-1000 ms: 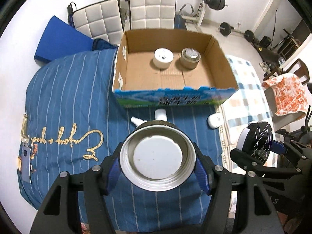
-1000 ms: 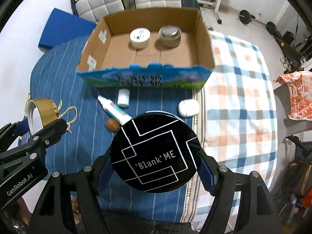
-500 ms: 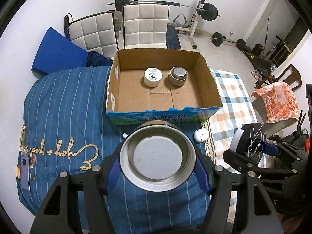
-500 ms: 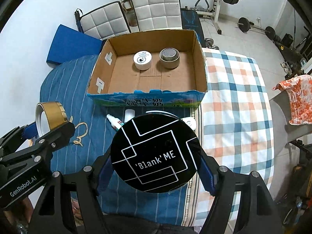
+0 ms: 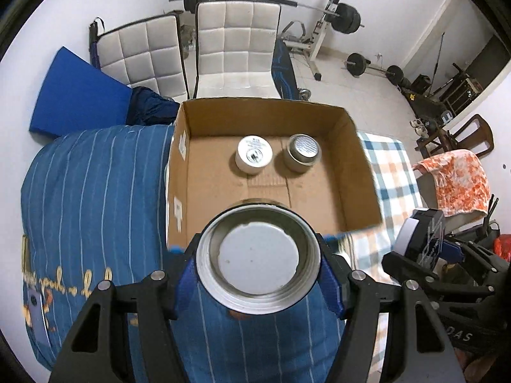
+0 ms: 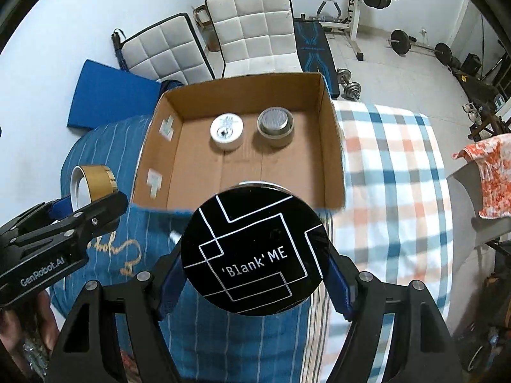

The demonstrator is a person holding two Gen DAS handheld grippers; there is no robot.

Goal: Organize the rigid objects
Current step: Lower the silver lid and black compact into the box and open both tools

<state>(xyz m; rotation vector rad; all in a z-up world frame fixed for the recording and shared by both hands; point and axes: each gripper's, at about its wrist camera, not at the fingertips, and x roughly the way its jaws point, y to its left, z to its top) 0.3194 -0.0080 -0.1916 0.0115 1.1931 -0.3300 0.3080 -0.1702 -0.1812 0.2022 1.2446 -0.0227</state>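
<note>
Above the bed [image 5: 95, 191], both hand-held grippers are carrying round containers toward the open cardboard box [image 5: 361, 159]. The left hand-held gripper [image 5: 258, 274] is closed on a gold-sided jar [image 5: 258, 257], its pale face turned toward the camera, its fingers [image 5: 332, 287] pressing the jar's sides. The right hand-held gripper [image 6: 255, 255] is likewise clamped on a black-lidded tin [image 6: 255, 252] marked 'Blank' ME. Two containers are already sitting side by side near the box's far wall: a white jar [image 5: 254, 154] and a metal-topped tin [image 5: 302, 153].

The step in hand looks like the carry-and-place phase. Next, each gripper probably needs to be moving forward over the near wall, lowering onto bare cardboard in front of the two stored pieces, and opening only once its load is resting flat; keeping the two grippers apart matters, since they are travelling close together.

Compared with a second ago, the box is appearing larger and nearer, and the small items on the blue cover in front of the box are now almost wholly hidden behind the held containers.
</note>
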